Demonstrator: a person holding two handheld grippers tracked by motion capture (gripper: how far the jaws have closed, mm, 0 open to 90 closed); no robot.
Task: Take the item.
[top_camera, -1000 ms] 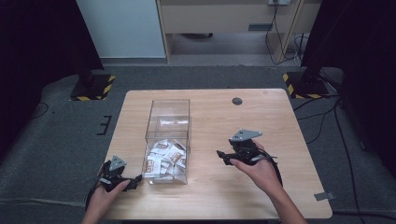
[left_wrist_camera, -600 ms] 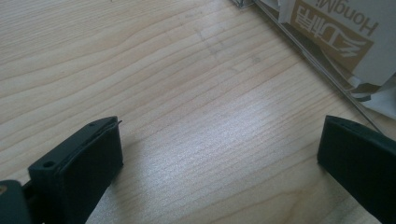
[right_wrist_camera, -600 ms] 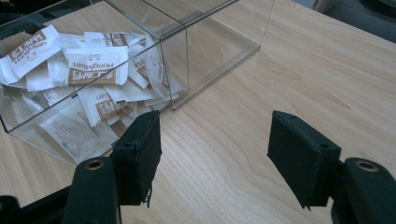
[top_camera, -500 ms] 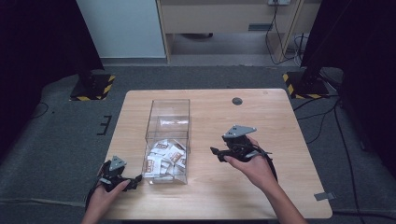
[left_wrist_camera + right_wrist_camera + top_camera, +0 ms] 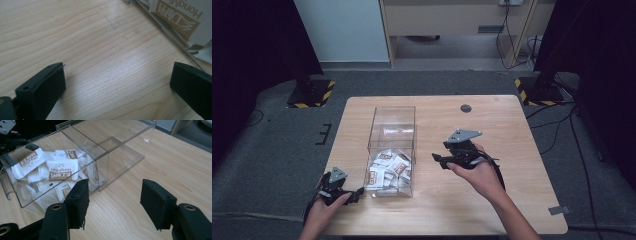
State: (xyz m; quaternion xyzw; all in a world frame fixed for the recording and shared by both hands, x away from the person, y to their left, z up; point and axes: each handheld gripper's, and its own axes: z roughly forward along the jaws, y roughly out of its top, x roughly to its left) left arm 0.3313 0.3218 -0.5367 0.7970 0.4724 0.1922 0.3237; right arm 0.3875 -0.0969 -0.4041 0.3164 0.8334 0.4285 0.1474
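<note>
A clear plastic box (image 5: 393, 108) with a divider stands left of centre on the wooden table. Its near compartment holds several white sachets (image 5: 389, 167) with brown labels; the far compartment looks empty. My left gripper (image 5: 357, 191) rests at the table's front left, open, with its jaws just beside the box's near corner. In the left gripper view (image 5: 117, 82) only bare wood lies between the jaws, and a sachet (image 5: 180, 17) shows behind the box wall. My right gripper (image 5: 438, 161) is held above the table right of the box, pointing at it. Its jaws (image 5: 115, 195) have just been closing, still apart with nothing between them. The sachets (image 5: 60, 170) lie behind the clear wall (image 5: 107, 152).
A small dark round grommet (image 5: 466, 108) sits near the table's far edge. Bare wood stretches right of the box and behind it. Black stands with striped bases (image 5: 309, 95) stand on the floor beyond both far corners.
My right hand has lifted the gripper and carried it slightly left toward the box. The left gripper and the box have stayed put.
</note>
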